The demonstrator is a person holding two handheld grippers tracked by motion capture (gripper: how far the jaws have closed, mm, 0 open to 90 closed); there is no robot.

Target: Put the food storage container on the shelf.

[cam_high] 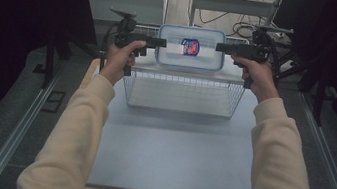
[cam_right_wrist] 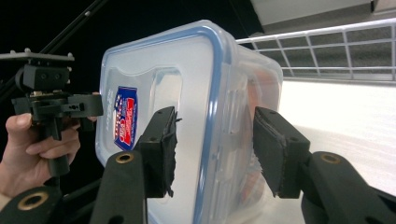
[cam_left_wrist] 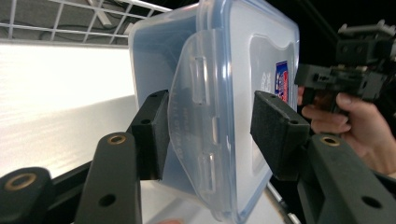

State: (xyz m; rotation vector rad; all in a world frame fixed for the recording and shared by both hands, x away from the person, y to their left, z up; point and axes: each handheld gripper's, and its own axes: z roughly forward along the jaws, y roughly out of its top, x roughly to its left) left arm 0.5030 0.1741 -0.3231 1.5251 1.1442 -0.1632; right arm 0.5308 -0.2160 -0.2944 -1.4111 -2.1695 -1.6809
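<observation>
Container (cam_high: 191, 47) held up over wire basket (cam_high: 182, 94) on worktop (cam_high: 173, 151). Left gripper (cam_high: 163, 43) clamped on one end, on loose-looking latch flap; right gripper (cam_high: 219, 47) pinching opposite end. Likely to slip or tilt if either grip eases, dropping skewed into basket.

From my remote seat, the high view looks forward and down from above the person's side, taking in the whole table (cam_high: 173, 151), both forearms and the wire basket (cam_high: 181, 94) at a distance. The left gripper view sits very close, looking along its own black jaws at one end of a lidded plastic container (cam_left_wrist: 224, 93). The right gripper view does the same from the opposite end. All three share that container (cam_high: 191, 47); each gripper view also catches the other gripper beyond it.
</observation>
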